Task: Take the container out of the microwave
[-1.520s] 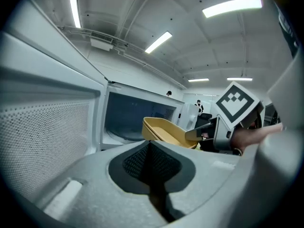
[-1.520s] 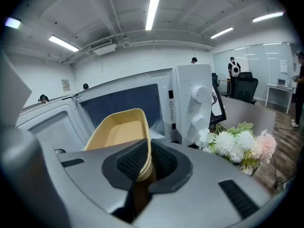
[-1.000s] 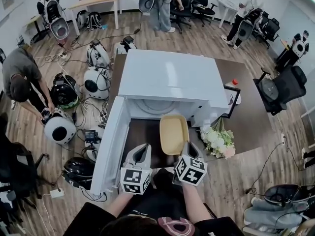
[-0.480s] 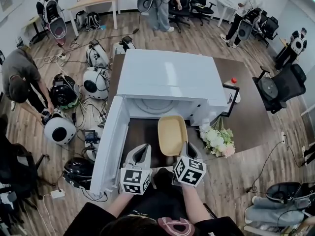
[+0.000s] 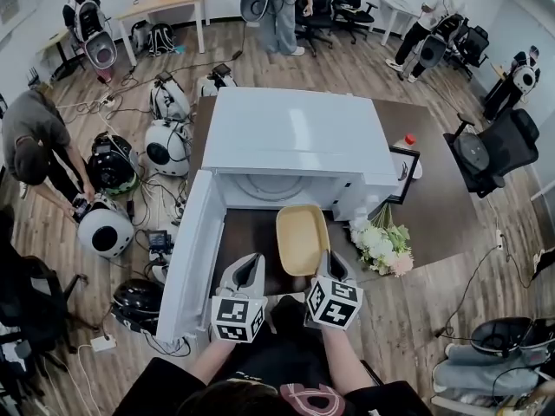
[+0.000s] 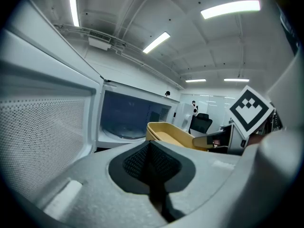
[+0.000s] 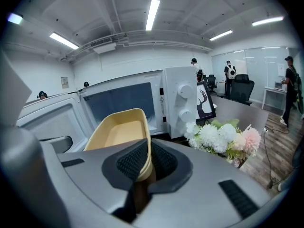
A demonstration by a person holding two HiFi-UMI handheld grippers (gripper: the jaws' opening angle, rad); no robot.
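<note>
Yellow container (image 5: 303,238) is pinched at its near rim by right hand-held gripper (image 7: 144,164), before microwave (image 5: 295,141); left hand-held gripper (image 6: 151,163) is kept closed, empty, alongside.

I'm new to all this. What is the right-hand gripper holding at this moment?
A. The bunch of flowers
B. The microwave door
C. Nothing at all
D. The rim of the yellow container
D: in the right gripper view, the right gripper has its jaws closed on the near rim of the yellow container, which it holds in front of the open microwave.
</note>
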